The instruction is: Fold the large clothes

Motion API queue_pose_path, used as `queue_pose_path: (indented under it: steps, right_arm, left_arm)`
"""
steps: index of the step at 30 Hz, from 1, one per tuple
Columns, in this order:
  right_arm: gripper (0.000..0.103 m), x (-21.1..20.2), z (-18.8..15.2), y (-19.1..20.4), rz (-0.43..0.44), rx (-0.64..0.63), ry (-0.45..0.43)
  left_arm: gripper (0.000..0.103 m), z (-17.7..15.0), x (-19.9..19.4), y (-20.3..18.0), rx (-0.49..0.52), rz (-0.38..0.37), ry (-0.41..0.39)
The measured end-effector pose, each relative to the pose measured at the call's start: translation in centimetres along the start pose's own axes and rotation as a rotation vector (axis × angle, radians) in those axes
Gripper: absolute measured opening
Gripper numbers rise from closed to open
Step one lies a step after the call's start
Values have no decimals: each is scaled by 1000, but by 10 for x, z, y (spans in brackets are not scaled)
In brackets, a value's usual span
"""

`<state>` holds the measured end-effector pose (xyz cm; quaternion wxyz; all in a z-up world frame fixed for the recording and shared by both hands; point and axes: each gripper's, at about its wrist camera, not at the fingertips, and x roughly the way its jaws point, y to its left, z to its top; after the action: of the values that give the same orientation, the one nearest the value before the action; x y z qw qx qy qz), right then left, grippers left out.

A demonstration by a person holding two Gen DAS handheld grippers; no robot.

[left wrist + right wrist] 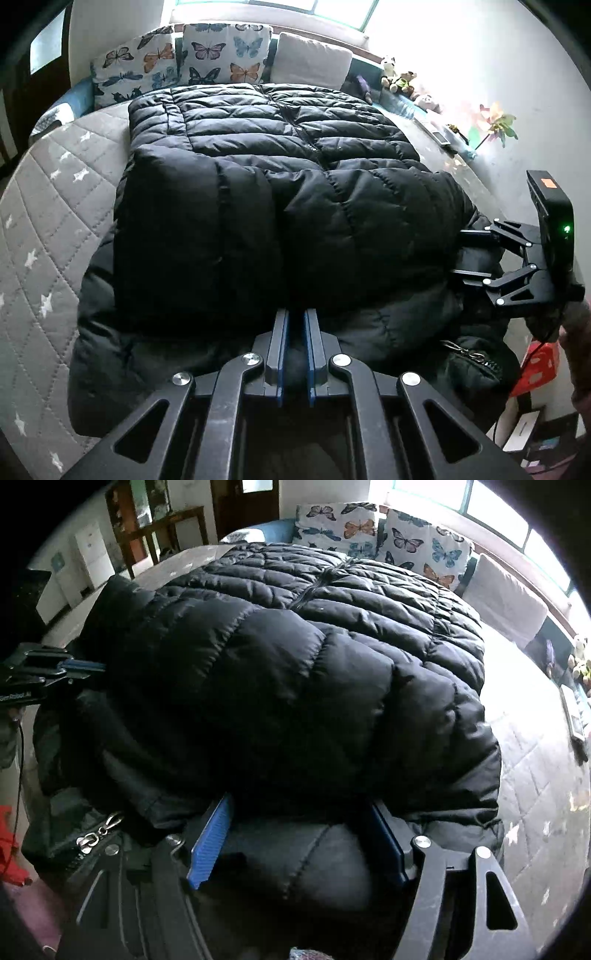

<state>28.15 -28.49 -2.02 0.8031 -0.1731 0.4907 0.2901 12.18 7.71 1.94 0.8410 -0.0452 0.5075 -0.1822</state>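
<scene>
A large black puffer jacket [258,177] lies spread on a grey quilted bed, its near part folded over on itself; it also fills the right wrist view [295,664]. My left gripper [295,325] is at the jacket's near edge, its blue-padded jaws nearly together on a pinch of black fabric. My right gripper [303,819] has its jaws wide apart around the jacket's near edge, with puffed fabric between them. It shows in the left wrist view [461,251] at the jacket's right side. The left gripper shows at the left of the right wrist view [85,668].
Butterfly-print pillows [184,55] and a plain pillow [310,59] line the bed's far end under a bright window. Soft toys [399,77] and a pinwheel [495,125] sit on the right ledge. The grey mattress cover [48,206] shows left. Metal zipper pulls [96,834] lie near.
</scene>
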Motion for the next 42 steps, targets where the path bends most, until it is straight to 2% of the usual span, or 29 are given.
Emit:
queue_pose_path:
  steps: [4,7,11,15,18,20,22,25,28,33,37,42]
  right_arm:
    - [78,-23,13,-9,30,-7,24]
    - [78,-53,30,-32,60,30,0]
    - [78,-78,66,-68,50,49,0]
    - [78,-79,110,-114,40,98,23]
    - [78,-57,142,-157,37,155,56]
    - [78,-40,151,-179,40,187,80]
    - [78,-10,165,-207,36,233,93]
    - [78,24,168,-241,76,344,75]
    - [78,53,165,-267,119,438,31]
    - [78,90,158,-293,190,525,6]
    - [78,108,154,-306,286,582,-4]
    - [78,112,158,-312,372,614,-72]
  left_arm:
    - [10,13,-15,6,-50,-35,54]
    - [10,34,-40,15,-41,-9,39]
    - [11,84,-64,45,-68,41,16]
    - [11,141,-61,92,-138,96,53]
    - [11,181,-46,129,-187,101,87]
    - [11,204,-34,156,-231,115,85]
    - [11,223,-19,179,-272,86,76]
    - [11,239,2,205,-346,35,40]
    - [11,248,25,225,-389,27,25]
    - [11,249,65,248,-457,4,47]
    - [11,251,81,262,-479,-12,26]
    - [11,254,91,275,-526,-32,9]
